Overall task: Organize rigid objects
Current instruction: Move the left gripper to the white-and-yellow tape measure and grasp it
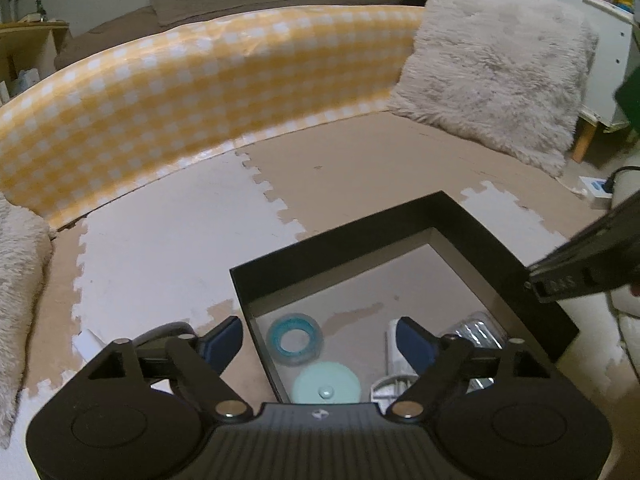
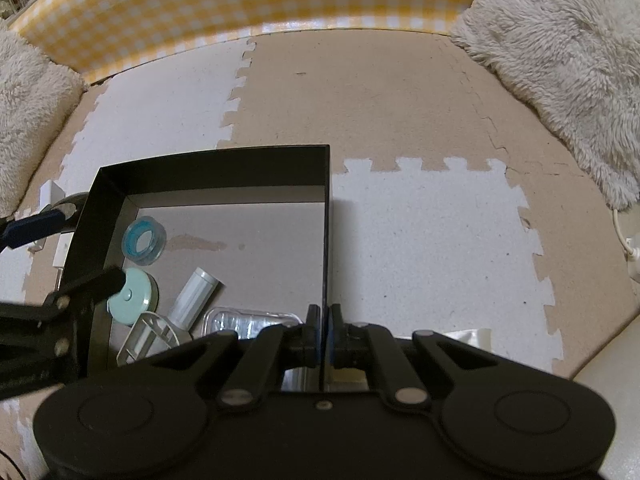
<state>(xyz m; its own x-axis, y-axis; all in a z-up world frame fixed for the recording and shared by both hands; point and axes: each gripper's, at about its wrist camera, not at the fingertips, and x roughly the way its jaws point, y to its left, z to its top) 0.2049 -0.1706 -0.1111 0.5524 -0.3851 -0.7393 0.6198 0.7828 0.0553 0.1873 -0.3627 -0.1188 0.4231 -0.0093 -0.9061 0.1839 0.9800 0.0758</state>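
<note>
So there's a black square open-topped box (image 2: 208,172) sitting on the beige and white foam puzzle-mat floor (image 2: 420,220). Inside it: a clear ring with a blue centre (image 2: 143,240) near the left wall, a mint-green round disc (image 2: 134,296) just below that, a white tube (image 2: 192,294) lying at a slant, a white plastic frame piece (image 2: 150,334) and a clear plastic blister case (image 2: 244,320) by the near edge. The left hand-held gripper (image 1: 320,344) hangs over the box's left wall with its jaws spread wide, nothing between them. The right hand-held gripper (image 2: 323,332) is pinched tight on the box's thin right wall. Yellow checkered padding (image 2: 240,4) and fluffy grey cushions (image 2: 568,60) sit behind.
</note>
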